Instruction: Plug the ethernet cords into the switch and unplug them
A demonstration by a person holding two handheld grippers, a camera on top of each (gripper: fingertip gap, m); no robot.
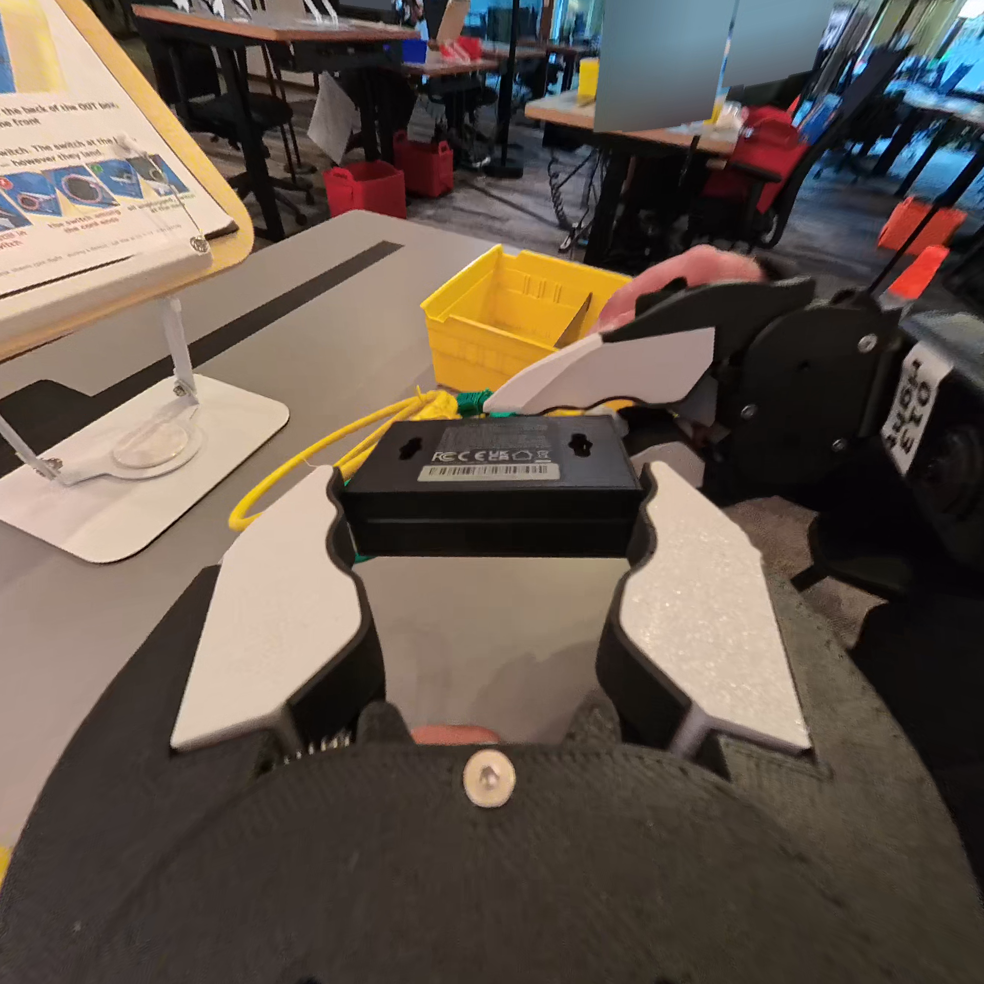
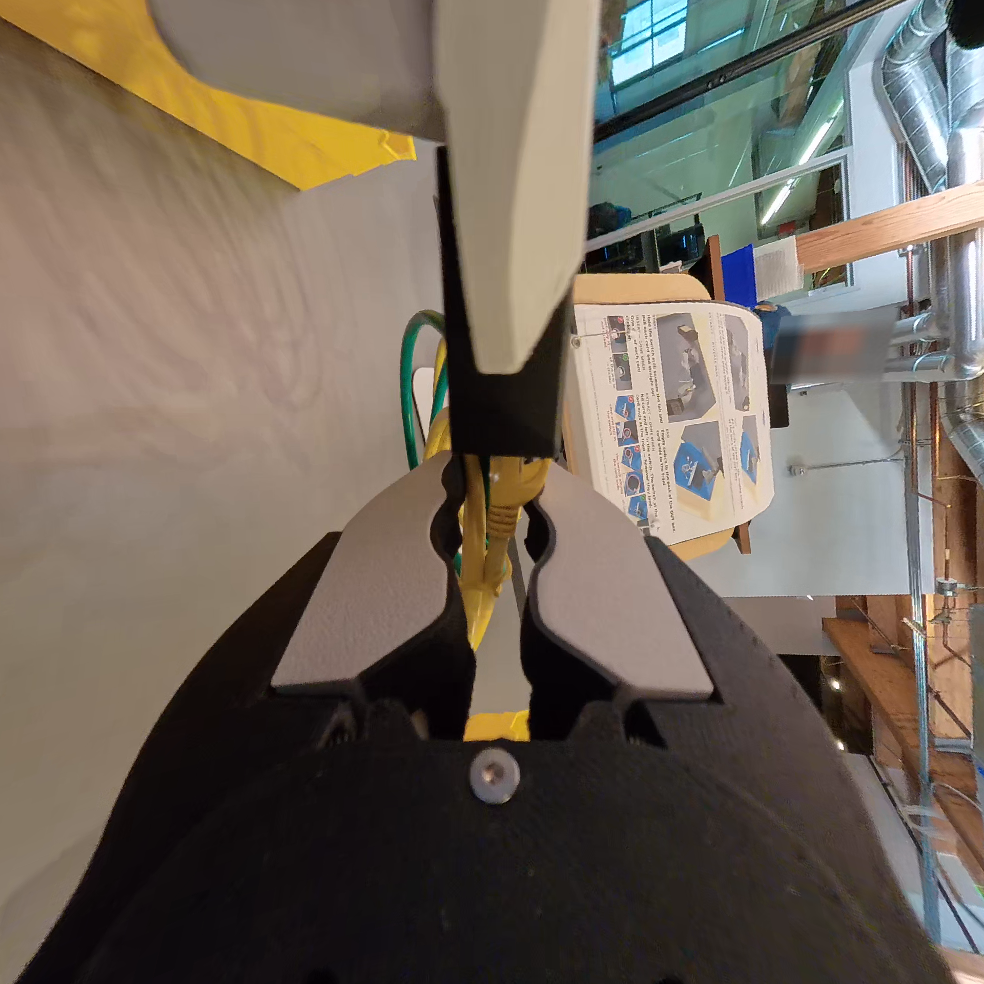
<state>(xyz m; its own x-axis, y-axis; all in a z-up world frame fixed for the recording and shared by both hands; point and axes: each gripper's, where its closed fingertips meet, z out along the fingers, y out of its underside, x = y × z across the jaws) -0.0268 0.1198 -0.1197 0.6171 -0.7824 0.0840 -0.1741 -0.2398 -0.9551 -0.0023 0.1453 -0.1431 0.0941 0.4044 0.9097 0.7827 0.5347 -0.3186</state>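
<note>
The black box-shaped plastic switch [image 1: 492,482] looks matt, with a glossy paper label. The yellow rubbery ethernet cord [image 1: 298,468] is smooth. The left gripper [image 1: 490,511] has rough, grainy grey plastic fingers [image 1: 277,601]. The far yellow plastic bin [image 1: 511,314] is slightly glossy; the grey table [image 1: 330,341] is smooth, matt.

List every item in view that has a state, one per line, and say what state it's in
Black plastic network switch: label side up, clamped between the left gripper's fingers.
Left gripper: shut on the switch.
Right gripper: fingers narrowly apart around the yellow ethernet cord's plug; grip unclear.
Green ethernet cord: looped behind the switch.
Yellow plastic bin: upright, open-topped, its visible part empty.
</note>
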